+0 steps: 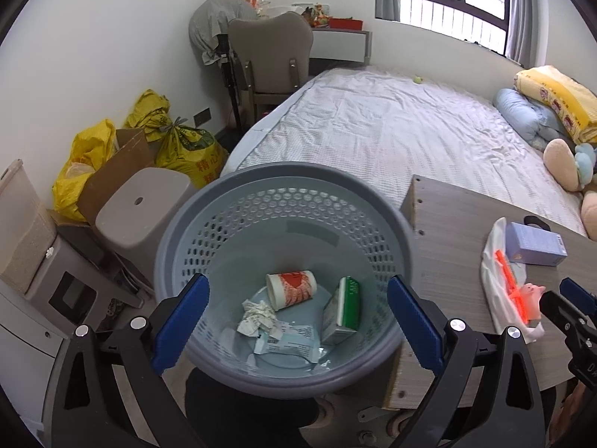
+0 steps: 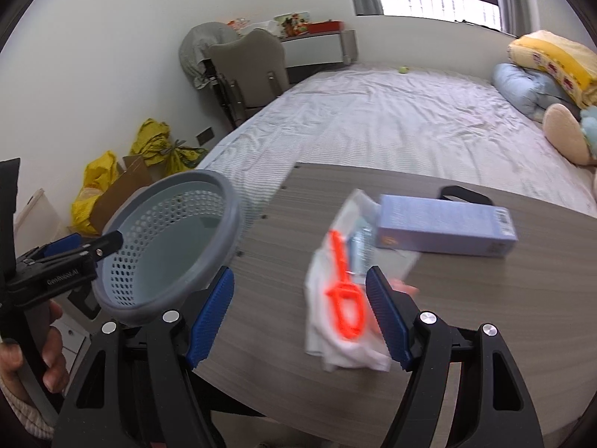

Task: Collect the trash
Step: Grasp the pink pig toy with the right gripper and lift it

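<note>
White bag (image 2: 335, 321) just ahead of open right gripper (image 2: 298, 313) — untouched.

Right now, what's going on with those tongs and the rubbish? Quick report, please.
Both tongs open, empty: left tongs over bin; right tongs over white bag. Cup, carton binned. Purple box on bag.

A grey wood-grain tabletop (image 2: 466, 317) stands just beside the bed, its raw board edge dotted with small holes. On it lies a crumpled white plastic bag (image 2: 335, 343) with a bright orange plastic piece (image 2: 345, 306) on top, and a pale lavender rectangular cardboard box (image 2: 444, 229) resting partly on the bag's far end. Behind the box a black strap loop (image 2: 464, 194) lies near the far edge. A small pink figure (image 1: 531, 295) sits by the bag.
</note>
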